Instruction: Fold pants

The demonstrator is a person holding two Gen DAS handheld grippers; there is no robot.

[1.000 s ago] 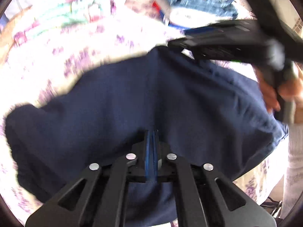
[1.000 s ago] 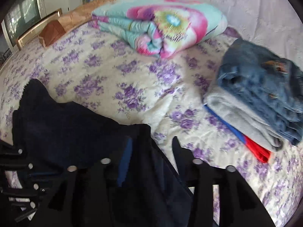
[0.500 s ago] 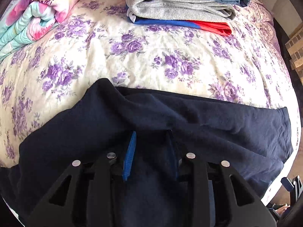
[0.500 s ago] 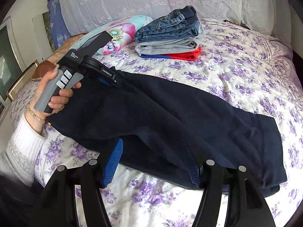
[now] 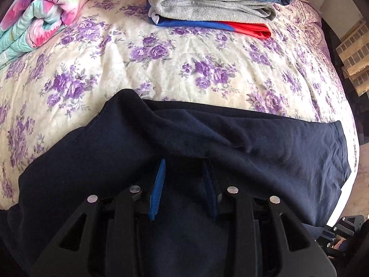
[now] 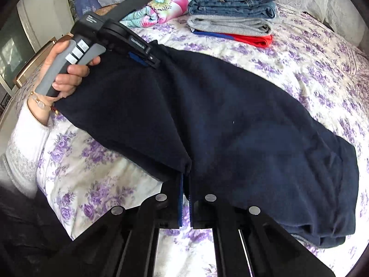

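Note:
Dark navy pants (image 6: 242, 124) lie across a bed with a purple-flowered sheet; in the left wrist view they (image 5: 253, 147) spread under my gripper. My left gripper (image 5: 184, 168) is open, its blue pads apart, with cloth draped over the tips. It also shows in the right wrist view (image 6: 140, 57), held by a hand at the pants' far left end. My right gripper (image 6: 185, 173) is shut on the near edge of the pants, lifting a fold.
A stack of folded jeans, grey cloth and red-blue cloth (image 6: 233, 18) sits at the back of the bed (image 6: 311, 53). A rolled floral blanket (image 5: 39, 16) lies at the back left. The bed's right edge (image 5: 352, 138) is near.
My left gripper opened and let go of the cloth. My right gripper, open half a second ago, has shut on the pants' near edge.

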